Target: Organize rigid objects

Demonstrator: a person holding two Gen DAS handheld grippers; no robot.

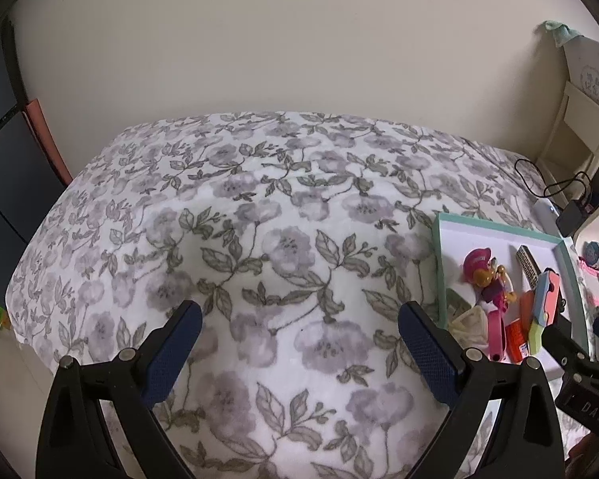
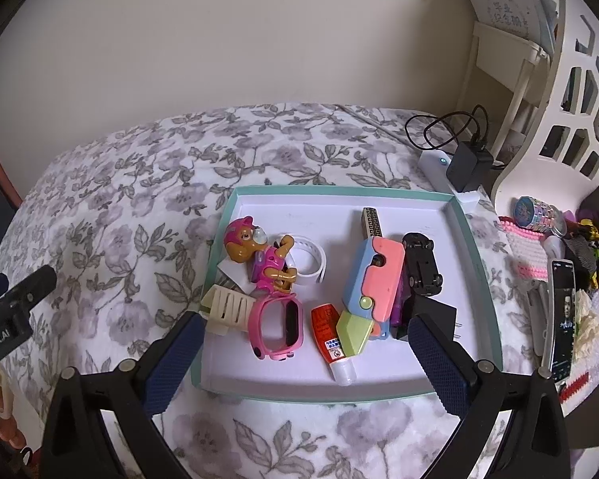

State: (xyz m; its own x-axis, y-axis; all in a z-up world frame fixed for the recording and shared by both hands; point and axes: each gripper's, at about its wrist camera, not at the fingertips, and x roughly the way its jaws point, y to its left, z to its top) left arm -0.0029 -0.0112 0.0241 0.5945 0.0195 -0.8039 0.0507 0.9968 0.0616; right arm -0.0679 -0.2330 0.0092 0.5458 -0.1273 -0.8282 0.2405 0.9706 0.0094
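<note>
**A:** Nearest, what did the grippers hold?

**B:** Nothing. The right gripper (image 2: 305, 353) stood spread wide at the near rim of the tray (image 2: 481, 275); the left gripper (image 1: 299, 339) gaped equally over bare floral bed cover (image 1: 259, 207).

**A:** And the rigid objects?

**B:** Gathered in the tray: pink watch (image 2: 277, 325), red tube (image 2: 331, 339), pastel toy (image 2: 373, 279), black car (image 2: 421, 263), puppy figure (image 2: 255, 255). Farther right, a phone (image 2: 562, 315) lay outside, perhaps unsorted.
</note>
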